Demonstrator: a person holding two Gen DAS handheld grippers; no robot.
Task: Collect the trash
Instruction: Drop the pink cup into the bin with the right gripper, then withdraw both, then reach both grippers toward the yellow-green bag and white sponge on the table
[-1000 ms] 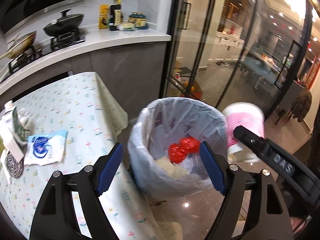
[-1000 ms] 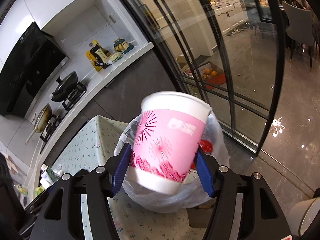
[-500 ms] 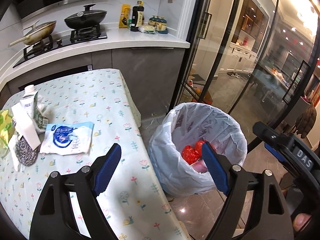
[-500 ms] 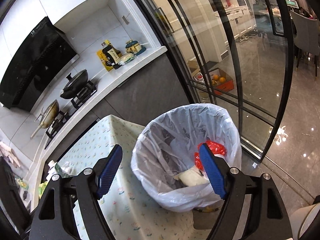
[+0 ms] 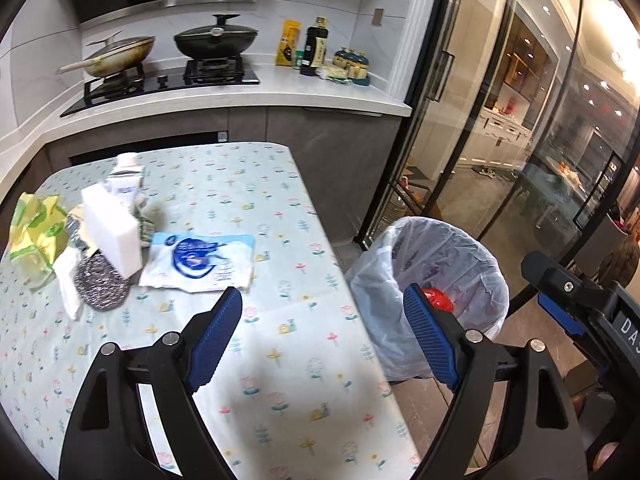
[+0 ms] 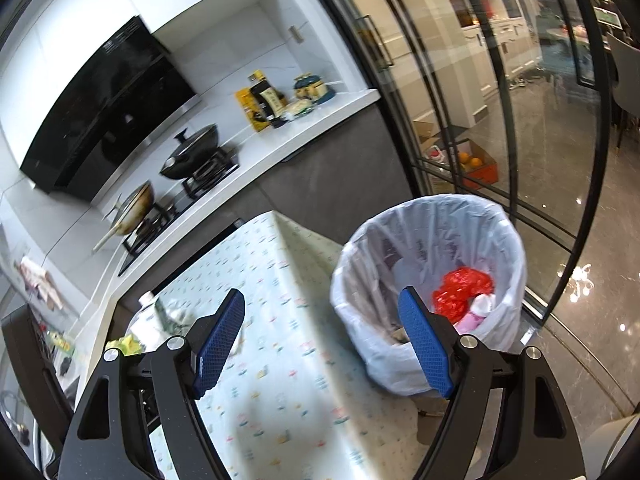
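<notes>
A small kitchen, glass sliding doors [image 5: 500, 128] down one side, and a tabletop [image 5: 248, 184] under a pale flower-print cloth standing just before the white counter [image 5: 240, 100].

The left gripper [image 5: 322, 338] hangs over the near part of the cloth, its ridged blue jaws spread wide with nothing between them; bare cloth lies under and ahead of it. The right gripper [image 6: 322, 338] stands the same way, jaws wide and empty, one pad over the tabletop's corner and the other over the bin's near rim.

Out from the left jaws lies a flat blue-and-white plastic packet [image 5: 200, 258], then a grey knitted-metal scouring pad [image 5: 102, 282], a white foam block [image 5: 112, 232] leaning upright, a squeezed tube [image 5: 126, 178] and a crumpled yellow-green wrapper [image 5: 34, 232], all crowded at the tabletop's left side. The cloth's right edge drops straight down, and just beside it on the glossy floor stands the round trash bin [image 6: 432, 264], lined with a thin translucent bag. Inside it sit crinkled red plastic [image 6: 462, 288] and a pink-and-white cup [image 6: 476, 314]. Open floor runs between bin and doors.
</notes>
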